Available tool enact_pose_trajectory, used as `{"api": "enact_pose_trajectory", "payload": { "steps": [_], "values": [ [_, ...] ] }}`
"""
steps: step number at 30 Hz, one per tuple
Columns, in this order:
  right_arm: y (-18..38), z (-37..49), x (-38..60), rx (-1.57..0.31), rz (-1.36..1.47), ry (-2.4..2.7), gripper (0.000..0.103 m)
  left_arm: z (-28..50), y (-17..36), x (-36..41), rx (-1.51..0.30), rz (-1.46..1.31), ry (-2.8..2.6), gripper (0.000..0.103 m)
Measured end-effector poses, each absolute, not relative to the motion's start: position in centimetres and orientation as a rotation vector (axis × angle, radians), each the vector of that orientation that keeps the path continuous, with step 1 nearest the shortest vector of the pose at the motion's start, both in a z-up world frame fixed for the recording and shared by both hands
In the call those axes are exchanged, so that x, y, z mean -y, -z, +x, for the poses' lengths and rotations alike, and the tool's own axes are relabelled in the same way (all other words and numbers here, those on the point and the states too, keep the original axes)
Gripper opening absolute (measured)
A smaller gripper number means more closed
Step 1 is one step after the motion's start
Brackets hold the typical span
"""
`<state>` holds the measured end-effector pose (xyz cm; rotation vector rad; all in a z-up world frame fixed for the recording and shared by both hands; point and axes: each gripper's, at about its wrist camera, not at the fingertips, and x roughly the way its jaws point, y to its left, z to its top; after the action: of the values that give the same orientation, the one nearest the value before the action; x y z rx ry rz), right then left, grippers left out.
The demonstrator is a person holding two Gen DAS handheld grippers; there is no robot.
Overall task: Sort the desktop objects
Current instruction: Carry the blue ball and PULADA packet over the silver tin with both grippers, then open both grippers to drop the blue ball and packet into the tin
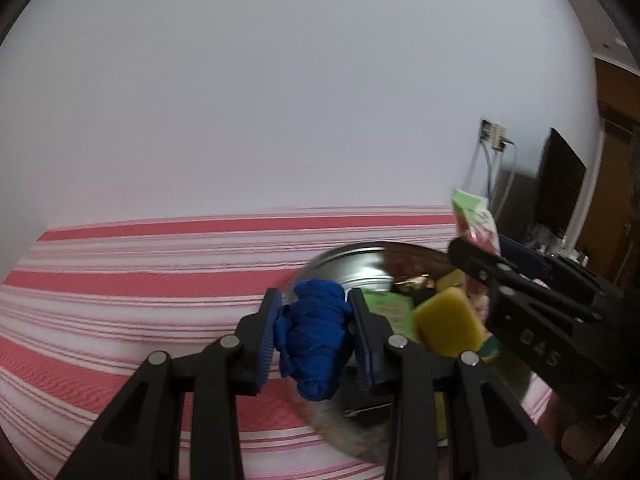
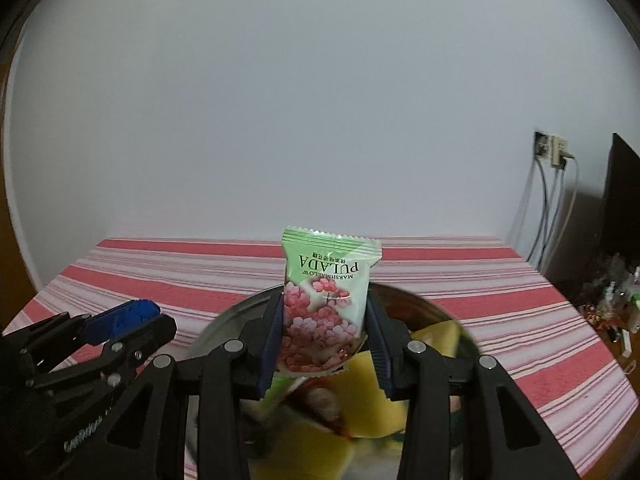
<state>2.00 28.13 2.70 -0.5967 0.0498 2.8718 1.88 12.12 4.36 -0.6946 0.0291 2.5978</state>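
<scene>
Here, left hand-held gripper (image 1: 314,334) pinches a crumpled blue cloth (image 1: 316,340) — right hand-held gripper (image 2: 326,336) clamps a green-pink marshmallow packet (image 2: 326,300).

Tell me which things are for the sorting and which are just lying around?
For the sorting: blue cloth bundle in the left gripper; marshmallow packet in the right gripper; yellow sponges; metal bowl.

Just around: wall socket; cables; striped tablecloth.

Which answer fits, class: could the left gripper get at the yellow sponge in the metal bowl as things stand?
Probably not: the left gripper is shut on a blue cloth, so nothing more fits between its fingers, though the yellow sponge lies uncovered in the metal bowl.
</scene>
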Motion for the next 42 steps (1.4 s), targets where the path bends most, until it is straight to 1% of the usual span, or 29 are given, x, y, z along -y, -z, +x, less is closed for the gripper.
{"api": "enact_pose_trajectory", "payload": {
  "steps": [13, 21, 25, 27, 28, 29, 30, 31, 32, 33, 35, 38, 42],
  "values": [
    [-3.0, 1.4, -33.9, 0.002, -0.648, -2.800, 0.042, 2.6, -3.5, -19.1, -0.073, -0.741, -2.500, 0.033],
    [-2.7, -2.3, -35.9, 0.063, -0.790, -2.784, 0.042, 2.3, -3.2, -21.5, -0.054, -0.760, -2.478, 0.033],
    [-2.1, -4.2, -36.5, 0.065, -0.892, -2.778, 0.043, 1.2, -2.2, -22.6, -0.060, -0.825, -2.476, 0.034],
    [-1.9, -4.5, -36.5, 0.034, -0.924, -2.789, 0.049, 0.8, -1.7, -23.2, -0.082, -0.841, -2.475, 0.039],
    [-1.8, -4.6, -36.5, 0.034, -0.929, -2.786, 0.061, 0.4, -1.9, -23.4, -0.086, -0.837, -2.479, 0.045],
    [-1.9, -4.6, -36.4, 0.043, -0.921, -2.775, 0.073, 0.3, -1.9, -23.4, -0.090, -0.830, -2.489, 0.063],
    [-2.0, -4.5, -36.4, 0.055, -0.901, -2.765, 0.081, 0.4, -1.9, -23.5, -0.095, -0.829, -2.501, 0.080],
    [-2.2, -4.1, -36.2, 0.072, -0.872, -2.759, 0.083, 0.4, -2.0, -23.4, -0.109, -0.833, -2.533, 0.085],
    [-2.5, -3.8, -36.1, 0.076, -0.857, -2.757, 0.085, 0.4, -2.2, -23.3, -0.106, -0.823, -2.553, 0.093],
    [-2.8, -3.5, -36.0, 0.077, -0.845, -2.754, 0.086, 0.4, -2.4, -23.1, -0.098, -0.813, -2.560, 0.098],
    [-3.4, -2.9, -36.1, 0.061, -0.824, -2.756, 0.087, 0.5, -2.9, -22.7, -0.084, -0.794, -2.574, 0.103],
    [-4.0, -1.9, -36.0, 0.020, -0.799, -2.754, 0.090, 0.9, -3.5, -22.2, -0.077, -0.763, -2.598, 0.102],
    [-4.6, -0.7, -35.6, -0.031, -0.775, -2.757, 0.090, 1.1, -3.8, -21.4, -0.072, -0.761, -2.620, 0.102]
  ]
}}
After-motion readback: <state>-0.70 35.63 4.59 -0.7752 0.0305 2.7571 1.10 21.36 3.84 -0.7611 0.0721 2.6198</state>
